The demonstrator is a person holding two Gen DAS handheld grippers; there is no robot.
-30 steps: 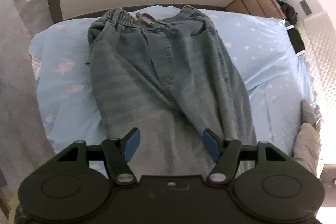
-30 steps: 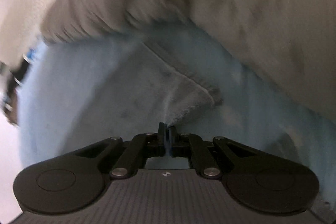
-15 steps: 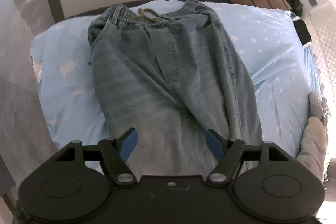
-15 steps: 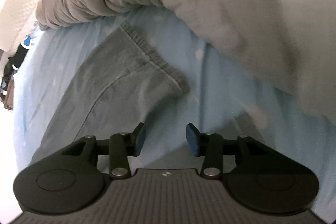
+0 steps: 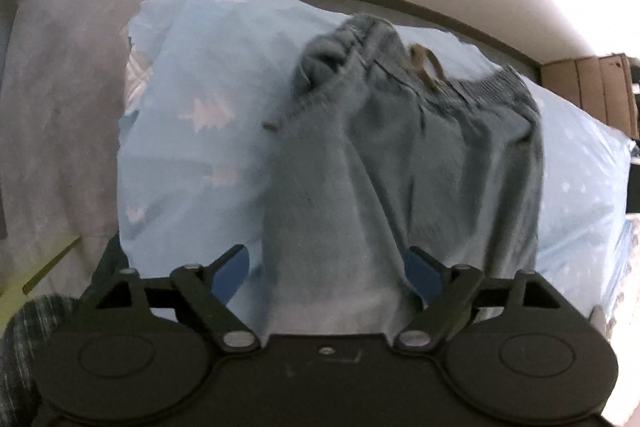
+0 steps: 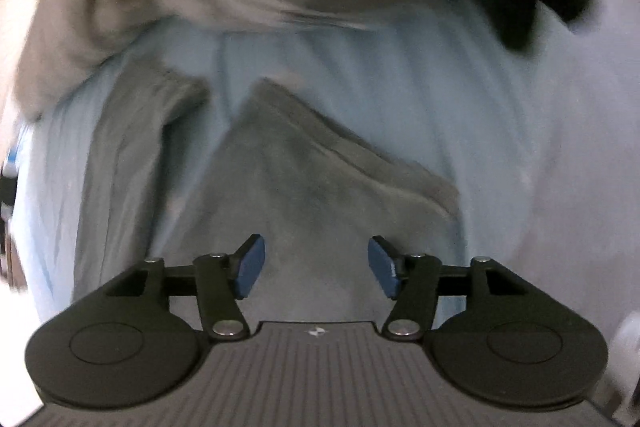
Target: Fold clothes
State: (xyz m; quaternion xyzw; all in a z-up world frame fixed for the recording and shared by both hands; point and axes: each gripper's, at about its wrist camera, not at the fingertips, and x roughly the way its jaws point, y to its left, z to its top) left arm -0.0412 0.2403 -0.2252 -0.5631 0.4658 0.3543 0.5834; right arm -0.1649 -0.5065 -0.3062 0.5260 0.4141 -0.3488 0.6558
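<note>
jeans (image 5: 400, 163) flat on bed sheet (image 5: 192, 155) | containers: not visible

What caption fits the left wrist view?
Open left gripper above blue denim trousers on a pale blue bedsheet.

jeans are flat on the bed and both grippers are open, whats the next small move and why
Probably lower the right gripper onto the leg hem just ahead of it and close there. Its jaws have just been opening and stand apart with only flat denim between them, gripping nothing. The left gripper is also open, over the jeans on the blue sheet, so nothing is held yet for a fold.
</note>
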